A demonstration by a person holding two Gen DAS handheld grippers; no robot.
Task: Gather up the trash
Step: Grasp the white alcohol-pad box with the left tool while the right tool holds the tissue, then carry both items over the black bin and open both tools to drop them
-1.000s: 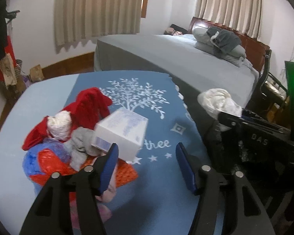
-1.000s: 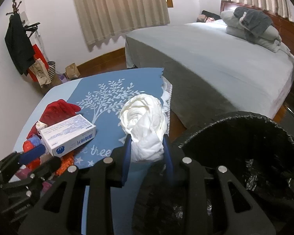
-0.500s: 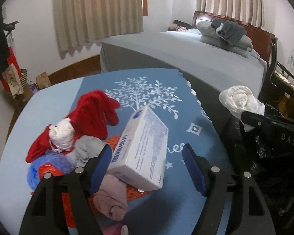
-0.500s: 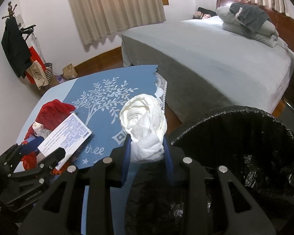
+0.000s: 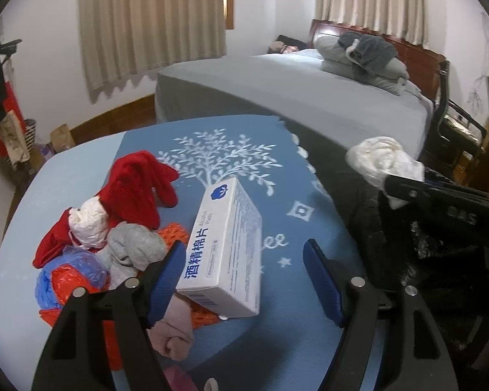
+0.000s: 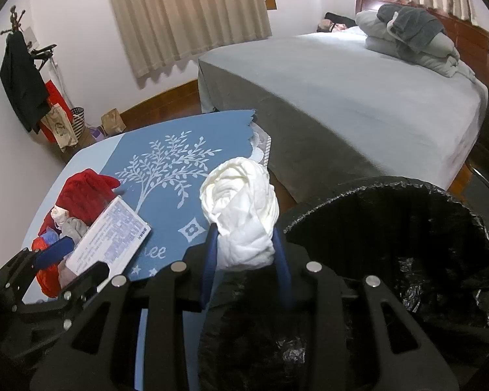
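A white alcohol-pad box (image 5: 228, 247) stands tilted between the blue pads of my left gripper (image 5: 243, 277). It leans against the left pad; the right pad is clear of it, so the jaws are open. The box's lower end rests by a trash pile: red cloth (image 5: 137, 189), white crumpled wad (image 5: 88, 224), grey sock (image 5: 130, 251), blue and red plastic (image 5: 68, 277). My right gripper (image 6: 244, 244) is shut on a white crumpled paper ball (image 6: 241, 202), held just left of the rim of an open black trash bag (image 6: 375, 184).
The pile lies on a blue mat with a white tree print (image 5: 225, 159) on a light blue table. A grey bed (image 6: 358, 91) stands close behind, with pillows on it. A dark chair (image 5: 446, 123) is at the right, and a coat stand with bags (image 6: 22, 78) at the far left.
The box tipped off the pile and now stands tilted between my left fingers, whose jaws have widened. The right gripper keeps the paper ball by the bag, hardly moved.
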